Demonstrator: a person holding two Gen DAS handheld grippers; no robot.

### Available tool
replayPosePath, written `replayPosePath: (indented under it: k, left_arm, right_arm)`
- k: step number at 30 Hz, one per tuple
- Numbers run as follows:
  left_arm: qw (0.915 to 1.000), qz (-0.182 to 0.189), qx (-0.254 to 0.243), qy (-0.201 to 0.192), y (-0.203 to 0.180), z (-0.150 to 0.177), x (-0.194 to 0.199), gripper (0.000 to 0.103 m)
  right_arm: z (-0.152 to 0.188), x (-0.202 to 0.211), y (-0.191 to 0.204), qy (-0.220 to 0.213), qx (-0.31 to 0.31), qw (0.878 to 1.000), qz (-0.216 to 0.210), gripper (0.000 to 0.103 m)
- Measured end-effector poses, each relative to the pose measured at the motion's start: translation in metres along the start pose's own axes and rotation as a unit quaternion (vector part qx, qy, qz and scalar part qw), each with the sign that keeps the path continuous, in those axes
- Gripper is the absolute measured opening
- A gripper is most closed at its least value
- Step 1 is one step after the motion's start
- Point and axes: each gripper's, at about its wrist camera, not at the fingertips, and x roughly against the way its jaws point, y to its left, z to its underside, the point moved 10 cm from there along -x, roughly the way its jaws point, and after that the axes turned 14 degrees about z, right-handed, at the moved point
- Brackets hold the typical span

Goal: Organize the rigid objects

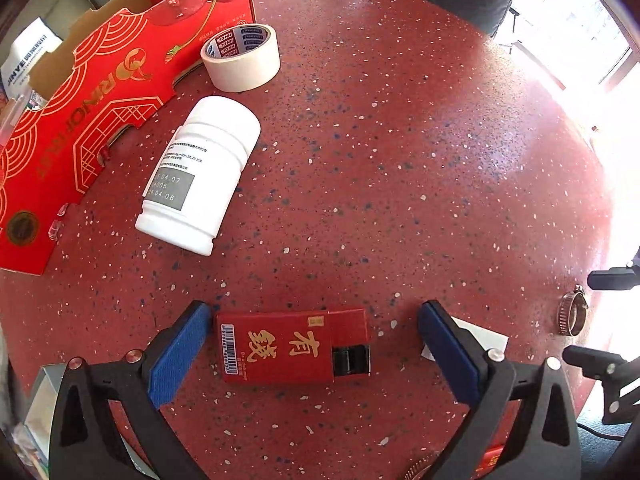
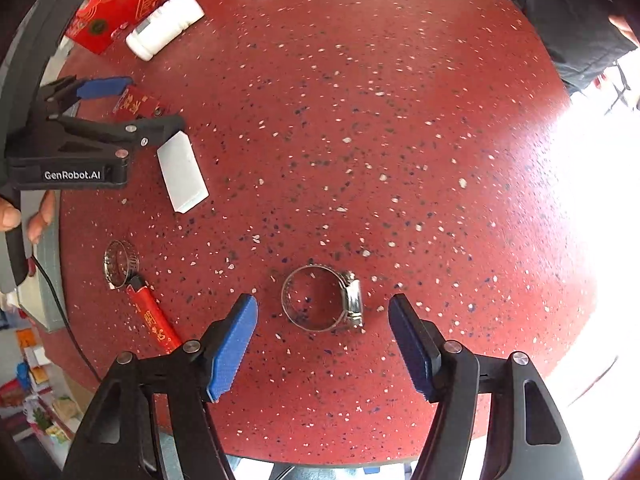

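A small red box with gold characters lies flat on the red speckled table. My left gripper is open and straddles it lengthwise: the left pad sits close to its end, the right pad well clear. In the right wrist view a metal hose clamp lies on the table between the fingers of my open right gripper, and neither pad touches it. That view also shows the left gripper over the red box.
A white bottle lies on its side next to a roll of tape and an open red carton. A white card, a second clamp and a red lighter lie near the table's left edge. A person in dark clothes stands at the far side.
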Motion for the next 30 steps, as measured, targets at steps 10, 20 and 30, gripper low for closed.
replayPosePath:
  k: [10, 20, 30]
  left_arm:
    - [0.9998, 0.004, -0.014, 0.012, -0.022, 0.026, 0.021, 0.072]
    - [0.9971, 0.005, 0.075, 0.012, -0.021, 0.068, 0.048, 0.072]
    - [0.9895, 0.016, 0.137, -0.043, -0.053, 0.104, 0.106, 0.072]
  right_arm:
    - [-0.003, 0.008, 0.019, 0.006, 0.031, 0.999, 0.029, 0.042]
    - [-0.007, 0.044, 0.005, -0.003, 0.007, 1.000, 0.011, 0.042]
    - [-0.014, 0.090, 0.023, -0.019, 0.029, 0.999, 0.001, 0.042]
